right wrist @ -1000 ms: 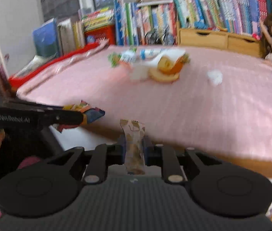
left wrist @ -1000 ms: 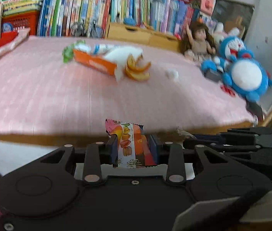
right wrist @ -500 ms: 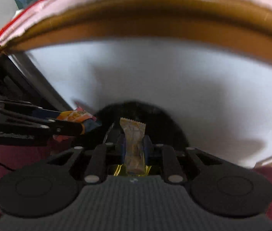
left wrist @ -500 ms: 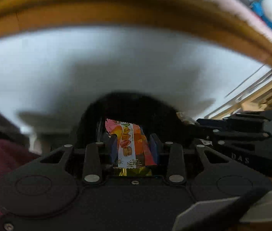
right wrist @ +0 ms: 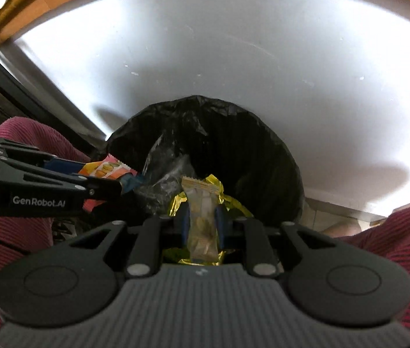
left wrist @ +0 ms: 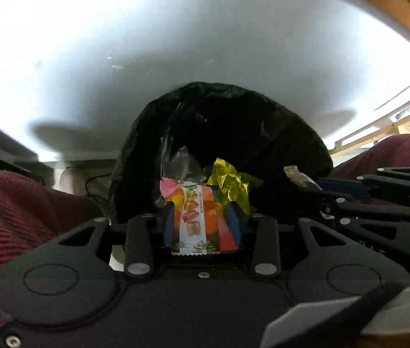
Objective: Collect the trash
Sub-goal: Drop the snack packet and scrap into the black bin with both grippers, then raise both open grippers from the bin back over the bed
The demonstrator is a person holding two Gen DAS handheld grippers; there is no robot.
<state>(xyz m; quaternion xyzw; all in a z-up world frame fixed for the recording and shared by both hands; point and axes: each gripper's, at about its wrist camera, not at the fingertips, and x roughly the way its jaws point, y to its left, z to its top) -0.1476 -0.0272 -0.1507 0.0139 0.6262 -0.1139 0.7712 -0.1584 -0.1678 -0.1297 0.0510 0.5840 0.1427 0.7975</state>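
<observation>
My left gripper point(left wrist: 202, 220) pinches an orange macaron wrapper point(left wrist: 194, 217) between its blue pads, and my right gripper point(right wrist: 202, 223) holds a pale beige snack wrapper point(right wrist: 202, 220) upright; the right jaws have just been opening, the wrapper between them. Both hang over the black-lined trash bin point(right wrist: 263, 145) on the white floor point(right wrist: 234, 58), between my knees in striped red trousers point(left wrist: 16, 217). Inside lie crumpled gold foil point(left wrist: 231, 182) and clear plastic point(right wrist: 164, 179).
</observation>
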